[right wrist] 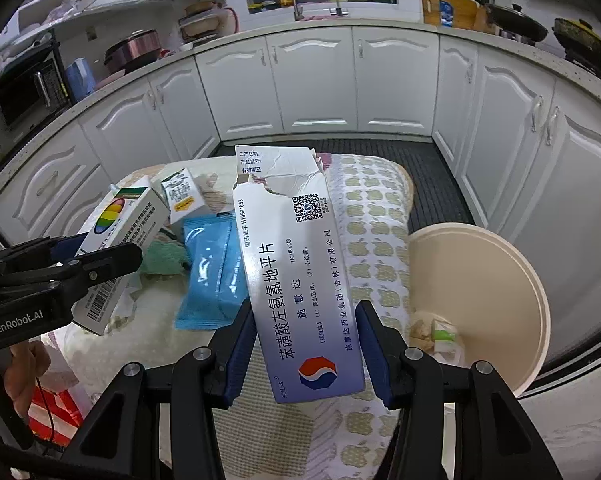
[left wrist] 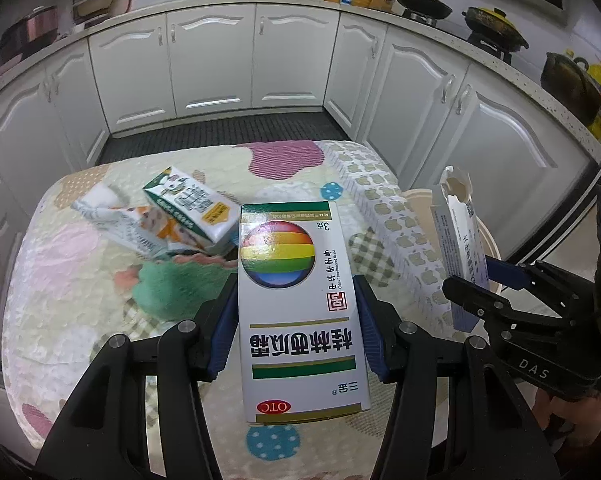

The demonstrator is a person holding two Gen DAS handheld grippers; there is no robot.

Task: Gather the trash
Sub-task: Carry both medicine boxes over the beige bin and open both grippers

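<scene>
Two boxes are in your grip at once. Your left gripper (left wrist: 296, 320) pinches the white medicine box with the rainbow globe (left wrist: 298, 304) by its long sides; its long axis runs straight away from the camera, up the centre of the left wrist view, with the red OTC end nearest you and the print upside down. Your right gripper (right wrist: 306, 344) clamps the pale blue tablet box (right wrist: 300, 280) the same way, long axis pointing up the frame and leaning slightly left, torn flap end farthest out (the tear is ragged and white).

Below both lies a quilted patchwork cloth (left wrist: 80, 280) over a rounded table. On it, at mid-left of the left wrist view, two small cartons (left wrist: 160, 216) lie tipped against each other; in the right wrist view a blue foil packet (right wrist: 210, 272) lies flat left of centre. At the right edge of that view stands a cream round bin (right wrist: 480, 260) with scraps at its bottom, beside the table. White cabinets (left wrist: 212, 60) curve across the upper frame, with pots on the counter at upper right.

Both grippers are held level above the cloth, side by side, each visible at the other view's edge.
</scene>
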